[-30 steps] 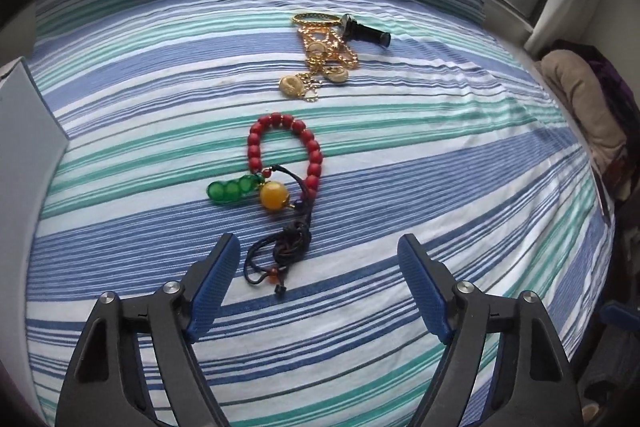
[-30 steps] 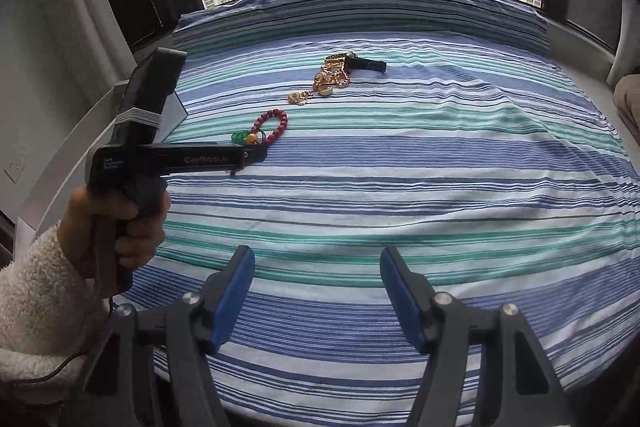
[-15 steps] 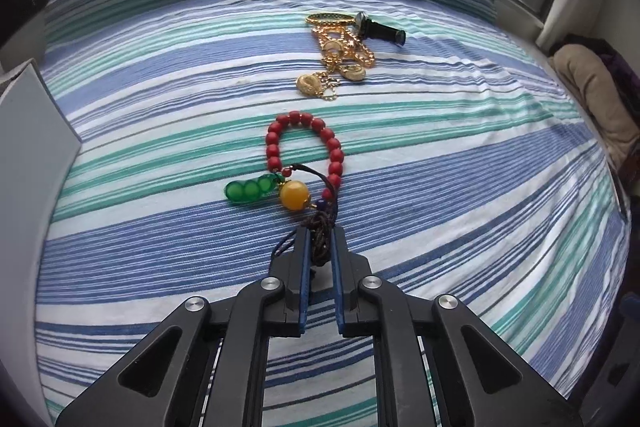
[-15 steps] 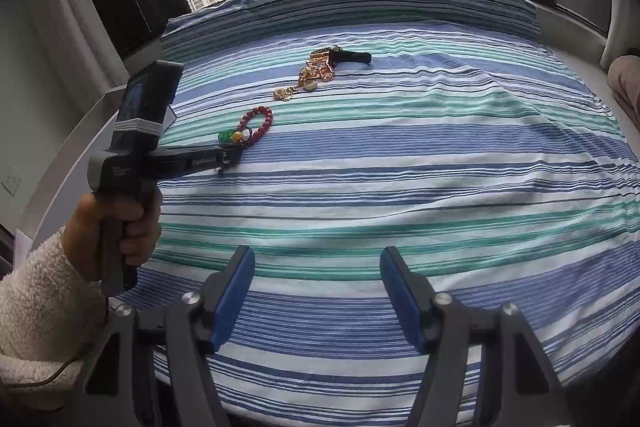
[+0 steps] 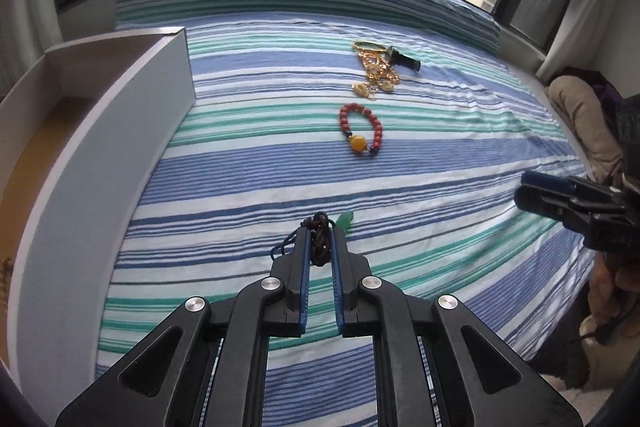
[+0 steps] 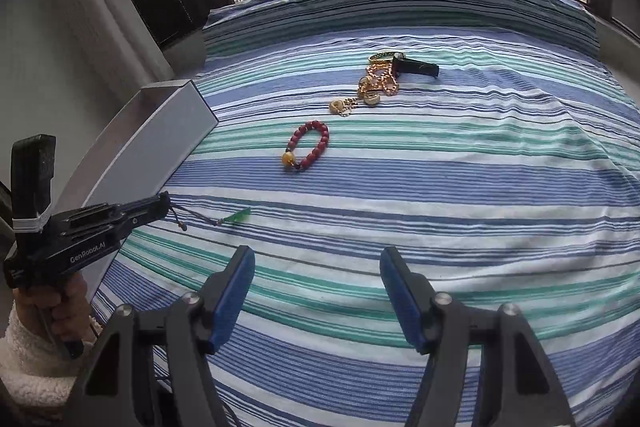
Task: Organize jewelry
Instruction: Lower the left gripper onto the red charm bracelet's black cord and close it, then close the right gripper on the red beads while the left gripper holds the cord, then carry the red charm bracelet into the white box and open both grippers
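My left gripper (image 5: 319, 235) is shut on the dark knotted cord (image 5: 320, 235) of a green pea-pod pendant (image 5: 345, 220), lifted above the striped bed; the right wrist view shows that gripper (image 6: 165, 202) with the pendant (image 6: 239, 216) trailing from it. A red bead bracelet with a yellow bead (image 5: 360, 131) lies farther on, also in the right wrist view (image 6: 308, 149). Beyond it is a pile of gold chains (image 5: 374, 75) and a black-strapped watch (image 5: 404, 61). My right gripper (image 6: 316, 291) is open and empty over the near bed; it shows at the right of the left wrist view (image 5: 536, 193).
A grey open box with dividers (image 5: 120, 131) stands along the bed's left side, also in the right wrist view (image 6: 160, 143). The striped bedsheet (image 6: 480, 187) runs up to a window. A beige and purple bundle (image 5: 580, 123) lies off the bed's right edge.
My left gripper, shut on the cord, has lifted and pulled back toward the box, carrying the green pendant away from the red bracelet, which stays on the bed. The right gripper stays open.
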The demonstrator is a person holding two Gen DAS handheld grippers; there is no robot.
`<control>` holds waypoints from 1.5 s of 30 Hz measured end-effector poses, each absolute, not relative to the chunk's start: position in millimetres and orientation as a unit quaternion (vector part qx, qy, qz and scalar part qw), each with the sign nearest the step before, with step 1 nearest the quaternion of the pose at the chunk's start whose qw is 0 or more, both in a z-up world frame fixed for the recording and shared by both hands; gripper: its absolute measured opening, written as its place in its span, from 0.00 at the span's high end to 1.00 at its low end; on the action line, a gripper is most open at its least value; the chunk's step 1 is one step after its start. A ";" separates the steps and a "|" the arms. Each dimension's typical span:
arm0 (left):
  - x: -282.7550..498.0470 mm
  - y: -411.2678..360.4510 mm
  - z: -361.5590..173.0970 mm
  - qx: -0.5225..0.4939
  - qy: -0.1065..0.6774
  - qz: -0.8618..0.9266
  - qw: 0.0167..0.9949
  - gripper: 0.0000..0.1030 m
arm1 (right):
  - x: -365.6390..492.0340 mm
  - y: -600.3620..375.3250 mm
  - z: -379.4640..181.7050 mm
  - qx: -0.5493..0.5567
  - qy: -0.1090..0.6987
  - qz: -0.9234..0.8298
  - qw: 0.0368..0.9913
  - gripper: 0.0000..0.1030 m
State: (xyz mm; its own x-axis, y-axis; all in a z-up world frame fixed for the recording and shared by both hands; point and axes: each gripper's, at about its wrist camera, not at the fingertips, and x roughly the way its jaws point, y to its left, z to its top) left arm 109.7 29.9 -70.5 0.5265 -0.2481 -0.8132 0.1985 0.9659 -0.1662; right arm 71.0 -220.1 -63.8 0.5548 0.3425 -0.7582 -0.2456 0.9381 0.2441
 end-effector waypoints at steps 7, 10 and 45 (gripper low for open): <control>97.8 59.9 -86.0 -0.062 0.486 -0.095 0.867 0.92 | 192.0 -163.1 -85.0 0.072 0.520 0.258 0.811 0.76; 96.3 65.2 -86.0 -0.067 0.486 -0.093 0.866 0.92 | 226.9 -139.1 -97.9 0.050 0.556 0.248 0.792 0.76; 57.7 80.2 39.6 -0.070 0.413 -0.127 0.899 0.92 | 162.2 -103.1 -2.3 -0.016 0.480 0.313 0.819 0.83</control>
State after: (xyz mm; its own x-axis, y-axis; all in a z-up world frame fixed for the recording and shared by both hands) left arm 57.7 80.2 39.6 0.6268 -0.2868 -0.7245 0.1704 0.9578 -0.2317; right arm 162.2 -103.1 -2.3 0.3430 0.4982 -0.7964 -0.5291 0.8030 0.2745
